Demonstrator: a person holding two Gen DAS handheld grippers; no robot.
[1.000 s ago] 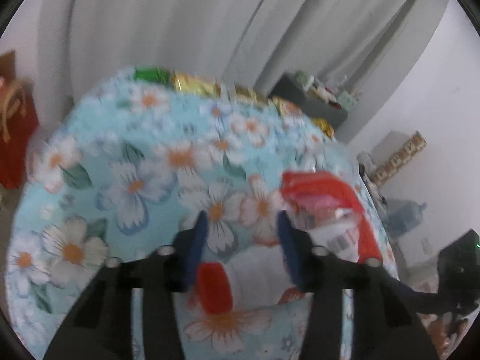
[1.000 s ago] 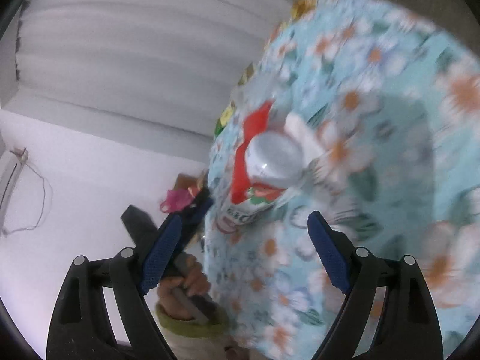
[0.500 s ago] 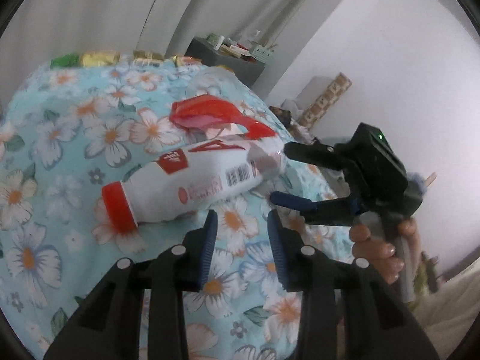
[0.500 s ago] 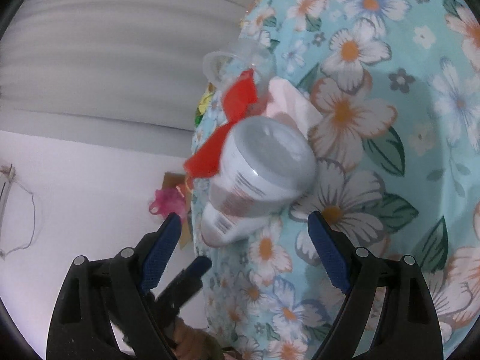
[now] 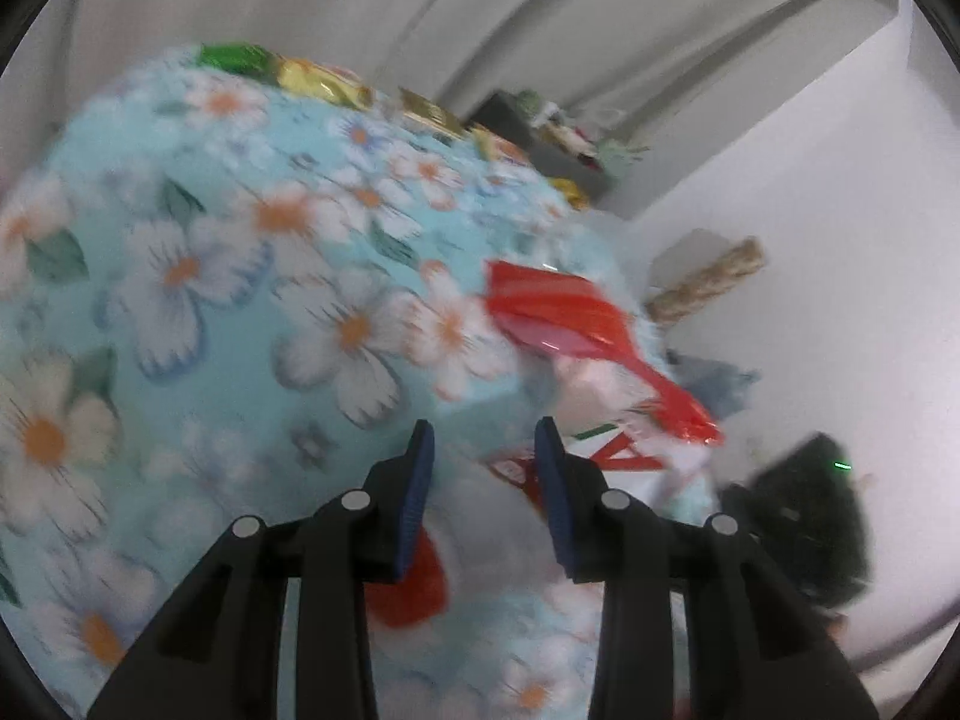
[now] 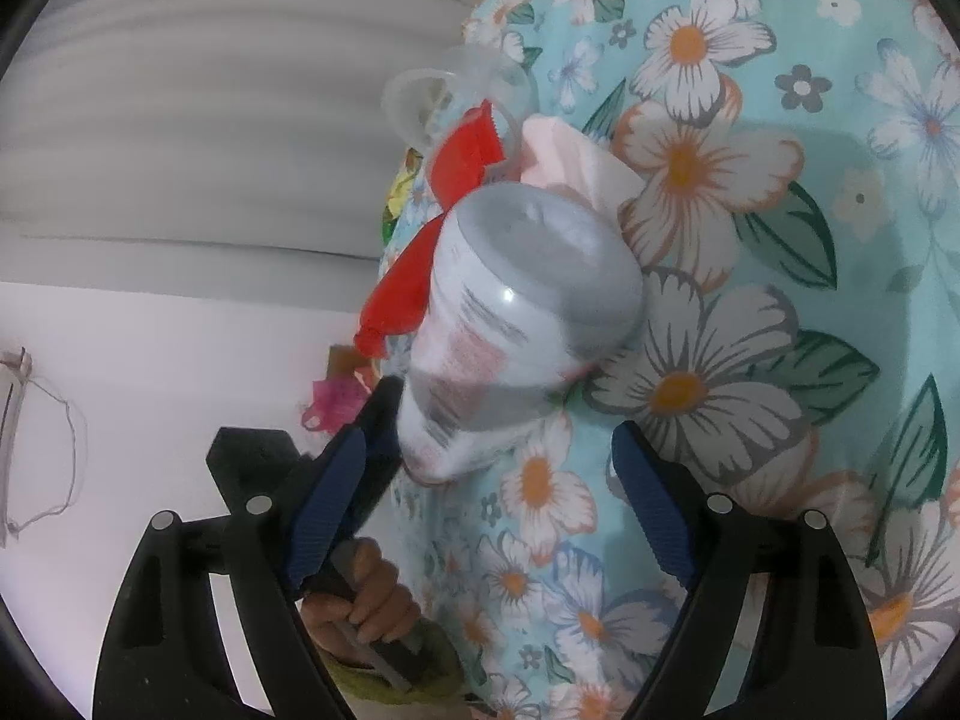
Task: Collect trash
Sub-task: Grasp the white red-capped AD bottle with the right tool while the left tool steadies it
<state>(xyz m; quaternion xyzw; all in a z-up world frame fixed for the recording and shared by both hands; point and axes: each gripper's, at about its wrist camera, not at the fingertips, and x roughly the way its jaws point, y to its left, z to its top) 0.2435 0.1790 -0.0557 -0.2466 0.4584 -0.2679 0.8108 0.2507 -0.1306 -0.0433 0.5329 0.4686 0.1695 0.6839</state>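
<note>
A white plastic bottle (image 6: 516, 312) with a red cap (image 5: 414, 588) lies on its side on the floral tablecloth (image 5: 228, 300). In the left wrist view its body (image 5: 492, 516) sits between the fingers of my left gripper (image 5: 483, 474), whose jaws stand apart around it; contact is blurred. My right gripper (image 6: 486, 480) is open, just in front of the bottle's base, not touching. A red wrapper (image 5: 570, 318) and a pink tissue (image 6: 570, 162) lie against the bottle. A clear plastic cup (image 6: 444, 96) lies behind them.
Shiny candy wrappers (image 5: 312, 78) line the table's far edge. A dark cabinet (image 5: 540, 138) with clutter stands by the curtain. The table edge runs close to the bottle in the right wrist view. The other hand and gripper (image 6: 360, 588) show below it.
My left gripper has swung back over the bottle, which now sits between its fingers near the cap. My right gripper has closed in on the bottle's base, still open.
</note>
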